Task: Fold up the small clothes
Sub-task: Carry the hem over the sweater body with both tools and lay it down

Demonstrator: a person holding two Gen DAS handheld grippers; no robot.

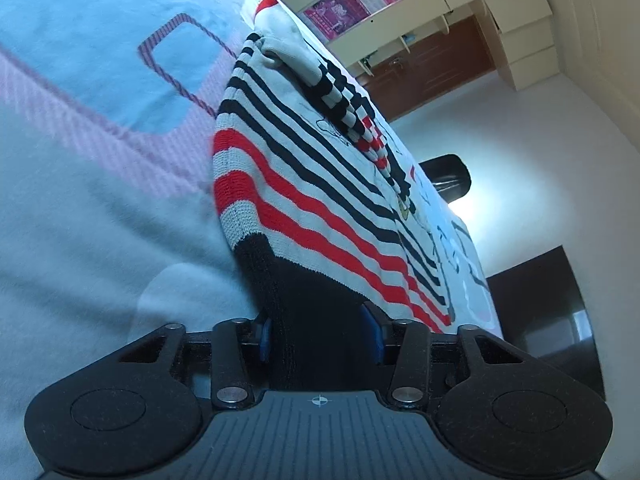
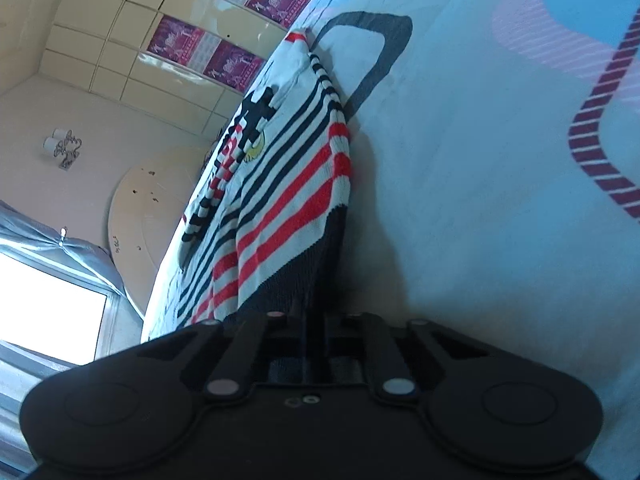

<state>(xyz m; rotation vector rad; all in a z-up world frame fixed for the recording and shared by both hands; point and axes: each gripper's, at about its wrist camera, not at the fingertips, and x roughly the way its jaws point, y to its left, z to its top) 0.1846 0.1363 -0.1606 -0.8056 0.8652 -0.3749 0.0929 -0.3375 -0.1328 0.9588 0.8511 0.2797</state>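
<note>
A small knitted sweater [image 1: 312,184] with black and red stripes on white lies flat on the bed sheet [image 1: 100,200]; one sleeve is folded across its upper part. Its black ribbed hem runs straight into my left gripper [image 1: 316,332], whose blue pads [image 1: 264,336] sit against both sides of the bunched hem. In the right wrist view the same sweater [image 2: 280,200] stretches away from my right gripper [image 2: 306,320], whose fingers are pressed together on the dark hem at another corner. The fingertips themselves are hidden by fabric.
The light blue sheet [image 2: 480,200] with pink and dark patterns spreads around the sweater. Beyond the bed stand cream wardrobes with purple posters [image 1: 360,4], a dark cabinet [image 1: 540,300], a black object [image 1: 448,176] and a bright window [image 2: 48,308].
</note>
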